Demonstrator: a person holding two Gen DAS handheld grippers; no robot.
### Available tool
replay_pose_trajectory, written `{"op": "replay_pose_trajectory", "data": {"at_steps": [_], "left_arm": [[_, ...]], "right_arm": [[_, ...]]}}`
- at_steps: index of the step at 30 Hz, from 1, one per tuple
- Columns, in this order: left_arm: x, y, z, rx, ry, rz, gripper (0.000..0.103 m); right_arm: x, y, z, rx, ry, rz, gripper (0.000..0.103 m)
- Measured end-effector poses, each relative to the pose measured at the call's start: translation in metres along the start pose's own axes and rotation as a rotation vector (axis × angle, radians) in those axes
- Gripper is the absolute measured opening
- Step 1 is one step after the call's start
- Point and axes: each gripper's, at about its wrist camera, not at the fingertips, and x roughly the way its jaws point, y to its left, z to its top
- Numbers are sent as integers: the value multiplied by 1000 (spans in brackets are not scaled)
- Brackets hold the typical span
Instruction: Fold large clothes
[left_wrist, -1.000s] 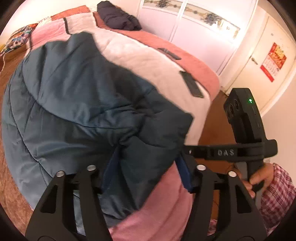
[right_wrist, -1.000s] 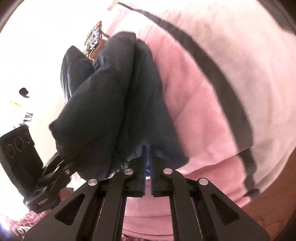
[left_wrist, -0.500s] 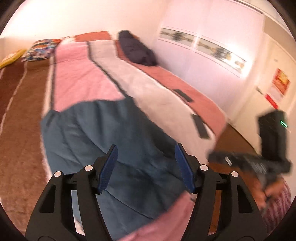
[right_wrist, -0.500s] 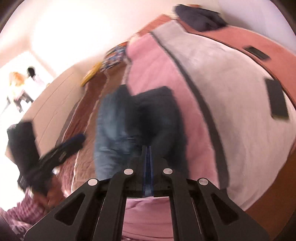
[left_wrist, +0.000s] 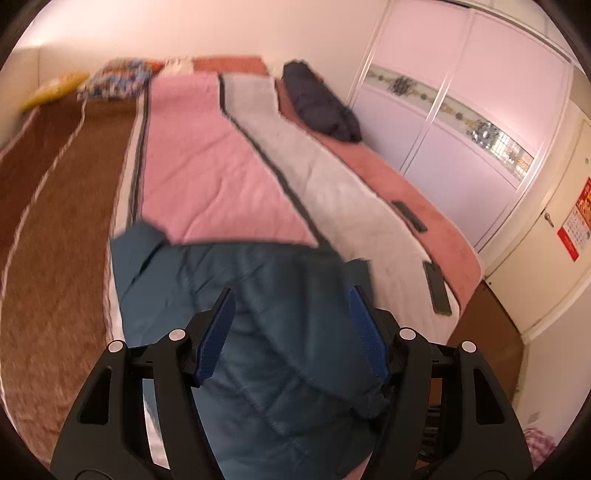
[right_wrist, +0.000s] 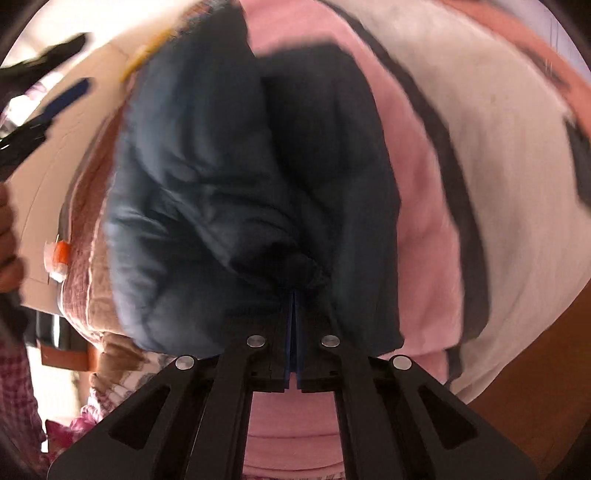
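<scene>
A dark teal quilted jacket (left_wrist: 236, 295) lies on the near end of the bed, over the pink stripe of the bedspread (left_wrist: 207, 166). My left gripper (left_wrist: 291, 314) is open above it, blue pads apart, holding nothing. In the right wrist view the same jacket (right_wrist: 207, 177) bulges up in front of the camera. My right gripper (right_wrist: 293, 295) is shut on a gathered edge of the jacket, with fabric bunched at the fingertips. The left gripper (right_wrist: 55, 99) shows blurred at the far left of that view.
The bed has brown (left_wrist: 55, 221), pink, white and salmon stripes. A dark folded garment (left_wrist: 317, 103) lies at the far right. Two dark flat objects (left_wrist: 437, 282) lie near the bed's right edge. A white wardrobe (left_wrist: 461, 122) and a door stand to the right.
My left gripper has let go of the jacket and pulled back above it, jaws open. The right gripper stays shut on the jacket and has swung back close to it.
</scene>
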Motion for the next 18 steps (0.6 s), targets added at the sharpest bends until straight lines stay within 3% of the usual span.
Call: {"op": "replay_pose_trajectory", "data": {"at_steps": [8,12,18], "left_arm": [[1,17,-18,-51,12,15,63],[-10,30,-38,-59,44,29,66],[-22,55,-79,-130,101,44,69]], "right_arm": [[27,-18,-12,50,25,17,0],[31,-30,-13,91,35,72,0],[29,-30,-15,84,28,66,0]]}}
